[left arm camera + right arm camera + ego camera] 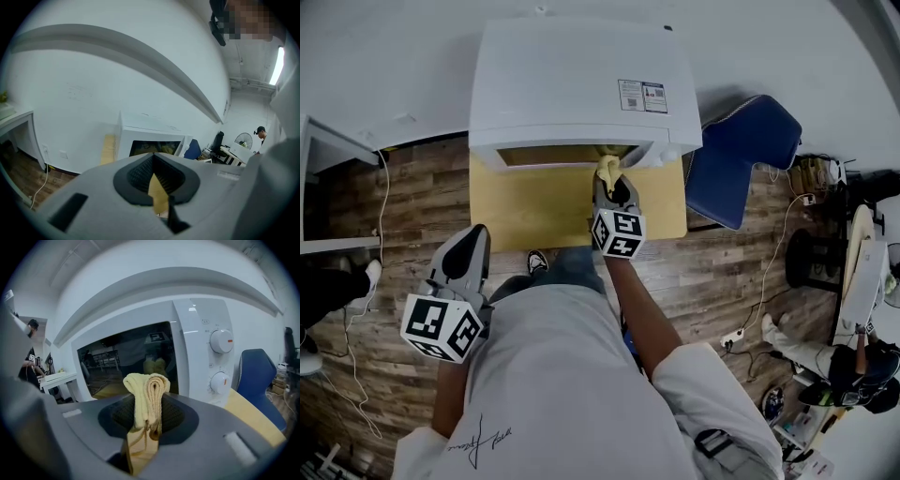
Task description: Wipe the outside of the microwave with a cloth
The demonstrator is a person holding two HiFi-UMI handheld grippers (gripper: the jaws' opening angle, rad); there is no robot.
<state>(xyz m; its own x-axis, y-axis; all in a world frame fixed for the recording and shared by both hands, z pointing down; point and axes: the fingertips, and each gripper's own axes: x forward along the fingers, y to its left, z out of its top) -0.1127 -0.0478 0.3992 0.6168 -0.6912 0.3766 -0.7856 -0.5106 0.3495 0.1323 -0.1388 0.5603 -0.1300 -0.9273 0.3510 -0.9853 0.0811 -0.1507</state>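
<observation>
A white microwave [581, 89] stands at the back of a light wooden table [534, 202]. In the right gripper view its dark glass door [131, 359] and two knobs [220, 341] face me. My right gripper [609, 178] is shut on a folded yellow cloth [147, 397], held just in front of the door near its right side; the cloth [607, 169] also shows in the head view. My left gripper [467, 258] hangs back off the table's front left, jaws together with nothing between them. From there the microwave [152, 140] looks small and far.
A blue chair [741, 159] stands right of the table. A white desk [323, 187] is at the left. Cables and a power strip [733, 336] lie on the wood floor. Another person [261, 133] stands far to the right.
</observation>
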